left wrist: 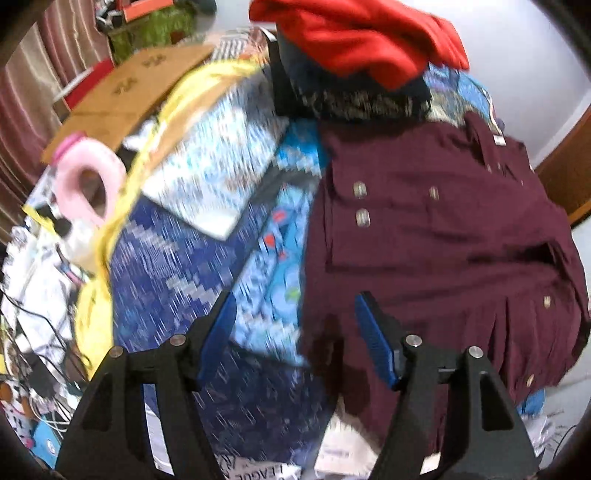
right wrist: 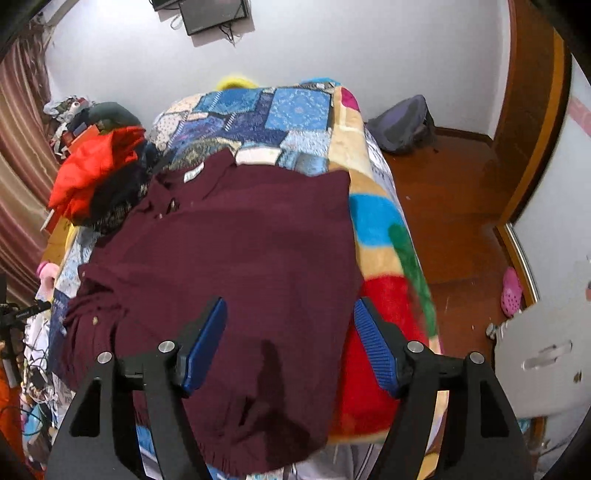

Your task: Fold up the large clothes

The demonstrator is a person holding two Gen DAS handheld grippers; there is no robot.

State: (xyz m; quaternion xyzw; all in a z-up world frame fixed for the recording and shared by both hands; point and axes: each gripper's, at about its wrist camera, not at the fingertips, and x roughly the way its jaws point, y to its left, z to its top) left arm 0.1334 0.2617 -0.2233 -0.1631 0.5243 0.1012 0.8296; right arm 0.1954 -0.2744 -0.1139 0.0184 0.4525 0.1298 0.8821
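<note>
The shirt point(left wrist: 443, 236) is dark red and lies on the bed point(left wrist: 177, 258), right of the middle in my left view. My left hand-held gripper point(left wrist: 295, 317) is spread wide and holds nothing. One blue pad floats over the bed cover, the other over the shirt's edge. I count one shirt here, one red cloth point(left wrist: 354, 33) on a dark pile behind it, and one pink ring point(left wrist: 92, 181) far left. This picture is smeared, so I might pinch the cover with the shirt.

In my right view the shirt point(right wrist: 240, 251) covers most of the near bed point(right wrist: 376, 221), its collar at the far end. My right hand-held gripper point(right wrist: 290, 321) is spread wide too, and empty, above the shirt's near right side. The hem hangs over the bed's edge, so a pull could drag the whole shirt off. I count one shirt, one red cloth point(right wrist: 92, 166) and one bag point(right wrist: 402, 125) on the floor.
</note>
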